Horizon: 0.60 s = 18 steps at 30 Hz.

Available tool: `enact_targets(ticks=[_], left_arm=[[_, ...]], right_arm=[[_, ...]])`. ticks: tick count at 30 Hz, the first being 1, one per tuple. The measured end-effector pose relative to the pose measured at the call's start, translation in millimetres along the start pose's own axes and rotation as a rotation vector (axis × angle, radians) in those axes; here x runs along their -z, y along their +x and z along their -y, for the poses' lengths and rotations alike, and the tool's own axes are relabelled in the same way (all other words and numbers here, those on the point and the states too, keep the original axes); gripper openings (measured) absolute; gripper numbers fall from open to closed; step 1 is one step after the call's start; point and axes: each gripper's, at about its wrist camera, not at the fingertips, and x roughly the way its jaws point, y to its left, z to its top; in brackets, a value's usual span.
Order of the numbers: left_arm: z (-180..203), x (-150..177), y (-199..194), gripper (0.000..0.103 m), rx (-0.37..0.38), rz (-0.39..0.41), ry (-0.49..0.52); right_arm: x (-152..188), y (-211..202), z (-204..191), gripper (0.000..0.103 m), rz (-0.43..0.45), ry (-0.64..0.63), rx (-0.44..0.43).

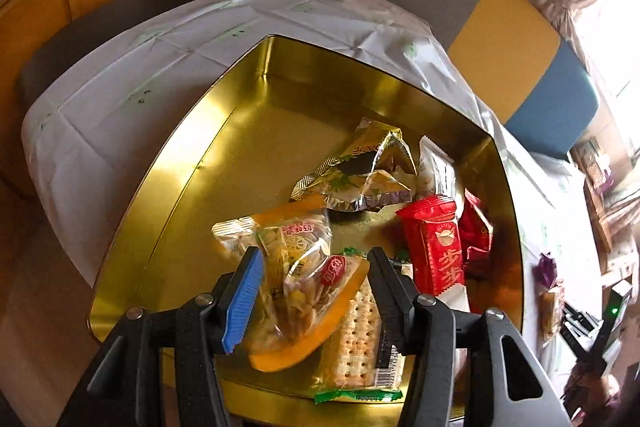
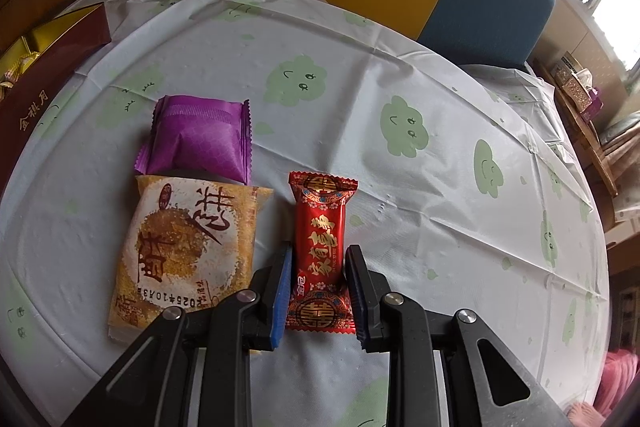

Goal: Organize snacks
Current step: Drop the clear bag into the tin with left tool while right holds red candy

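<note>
**A:** What is the left gripper (image 1: 316, 297) doing?

**B:** It hangs over the gold tin (image 1: 168, 195), pointing steeply down into it. An orange-edged clear snack bag (image 1: 304, 291) sits between its spread fingers. The blue pad (image 1: 244, 301) is beside the bag's left edge, and the black finger on the right is near the bag's orange rim. I cannot tell whether either one actually touches the wrapper.

**A:** What else is around that claw?

**B:** Just under its right finger lies a cracker pack (image 1: 356, 343) with green ends, partly beneath the orange bag. Beyond the right finger stands a red packet (image 1: 438, 247) with gold characters, leaning against more red wrappers by the tin's right wall. Further ahead of the fingertips, a crumpled gold-and-silver bag (image 1: 360, 167) rests on the tin's floor. The tin sits on a white tablecloth (image 1: 120, 87).

**A:** And the right gripper (image 2: 318, 287)?

**B:** Its fingers stand narrow around a red candy (image 2: 320, 251) with gold characters, one on each side of the candy's lower half. The candy lies flat on the cloud-print tablecloth (image 2: 400, 187). The pads look close against the wrapper, but whether they press it is not clear.

**A:** Anything beside that candy?

**B:** Immediately left of the left finger lies a yellow-and-white pastry packet (image 2: 188, 247). Ahead of that, touching its far edge, is a purple packet (image 2: 200, 139). Far off to the left, at the frame's edge, is a maroon box (image 2: 48, 83) with a gold interior.
</note>
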Motion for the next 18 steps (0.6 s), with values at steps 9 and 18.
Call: enact_targets(ticks=[9, 18], left_arm=[[3.2, 11.6, -6.0, 0.056, -0.033, 0.031, 0.012], [16.9, 38.9, -27.9, 0.055, -0.108, 0.117, 0.080]], right_arm=[[0.3, -1.8, -3.3, 0.027, 0.004, -0.013, 0.015], [-1.0, -1.5, -2.9, 0.026, 0.012, -0.039, 0.036]])
